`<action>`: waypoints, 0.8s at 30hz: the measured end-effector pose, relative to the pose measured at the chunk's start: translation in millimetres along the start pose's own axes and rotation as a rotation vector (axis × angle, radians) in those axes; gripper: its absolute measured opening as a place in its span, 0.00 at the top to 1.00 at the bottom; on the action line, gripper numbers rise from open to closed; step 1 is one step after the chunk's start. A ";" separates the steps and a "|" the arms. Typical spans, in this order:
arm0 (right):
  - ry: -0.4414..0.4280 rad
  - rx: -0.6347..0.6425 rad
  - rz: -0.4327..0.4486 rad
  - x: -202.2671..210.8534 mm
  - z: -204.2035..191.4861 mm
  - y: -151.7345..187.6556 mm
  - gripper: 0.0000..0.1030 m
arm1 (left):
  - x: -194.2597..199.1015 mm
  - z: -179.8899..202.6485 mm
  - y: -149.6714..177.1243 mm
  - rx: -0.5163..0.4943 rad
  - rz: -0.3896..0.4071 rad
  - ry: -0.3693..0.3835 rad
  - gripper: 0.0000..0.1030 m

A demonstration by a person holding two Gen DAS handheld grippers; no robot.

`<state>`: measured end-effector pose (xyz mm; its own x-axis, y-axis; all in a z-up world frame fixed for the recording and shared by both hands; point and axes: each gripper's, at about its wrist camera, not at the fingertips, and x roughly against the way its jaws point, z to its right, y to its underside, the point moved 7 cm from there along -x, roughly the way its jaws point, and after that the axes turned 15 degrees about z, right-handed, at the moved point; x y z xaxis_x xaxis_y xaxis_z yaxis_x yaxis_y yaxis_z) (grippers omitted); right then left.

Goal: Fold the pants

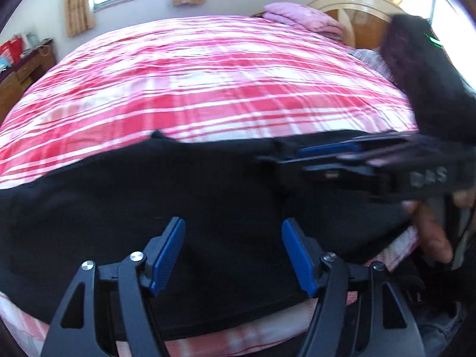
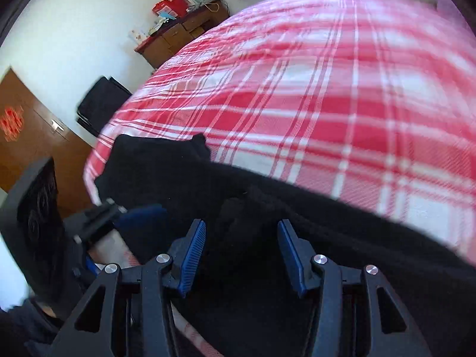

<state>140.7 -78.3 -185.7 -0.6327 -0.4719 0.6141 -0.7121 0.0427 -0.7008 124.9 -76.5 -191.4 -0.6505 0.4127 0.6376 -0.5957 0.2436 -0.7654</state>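
Note:
Black pants (image 1: 148,196) lie spread along the near edge of a bed with a red and white plaid cover (image 1: 208,83). My left gripper (image 1: 233,255) is open, its blue pads just above the pants cloth. My right gripper (image 2: 241,255) is open too, over the dark cloth (image 2: 297,208). The right gripper also shows in the left wrist view (image 1: 342,160), blurred, coming in from the right over the pants with a hand behind it. The left gripper shows blurred at the left of the right wrist view (image 2: 128,217).
Pink folded bedding (image 1: 300,17) and a wooden headboard (image 1: 357,3) are at the far right of the bed. A wooden dresser with clutter (image 2: 184,29) stands by the wall. A brown door (image 2: 35,136) and a black object (image 2: 101,104) are beside the bed.

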 end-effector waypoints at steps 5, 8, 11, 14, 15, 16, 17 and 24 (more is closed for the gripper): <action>0.176 0.357 0.036 13.5 -34.2 -26.3 0.49 | 1.9 -17.0 -3.7 0.022 0.009 -0.059 0.31; 0.217 0.485 -0.092 -2.6 -41.0 -26.6 0.49 | -0.2 3.2 0.0 0.005 -0.003 0.014 0.31; 0.207 0.514 -0.221 -21.8 -39.5 -18.0 0.49 | -6.1 16.6 4.4 -0.029 -0.010 0.024 0.30; 0.367 0.599 -0.215 -34.5 -17.5 -20.7 0.49 | -16.8 22.2 17.0 -0.051 -0.037 0.004 0.26; 0.364 0.556 -0.204 -36.6 -11.1 -25.0 0.49 | -17.6 21.1 17.0 -0.045 -0.028 0.002 0.23; 0.350 0.512 -0.174 -36.2 -8.4 -30.8 0.49 | -17.0 19.8 16.5 -0.044 -0.029 0.001 0.21; 0.355 0.498 -0.131 -33.6 -7.1 -37.0 0.49 | -16.9 18.0 16.5 -0.037 -0.031 0.005 0.20; 0.290 0.362 0.080 20.2 -3.9 -55.3 0.49 | -13.0 -1.5 0.1 -0.029 -0.045 0.029 0.19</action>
<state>166.2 -86.7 -133.1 -0.7767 -0.2121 0.5931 -0.5382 -0.2658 -0.7998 134.0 -80.5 -199.9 -0.6090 0.4260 0.6691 -0.6101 0.2875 -0.7384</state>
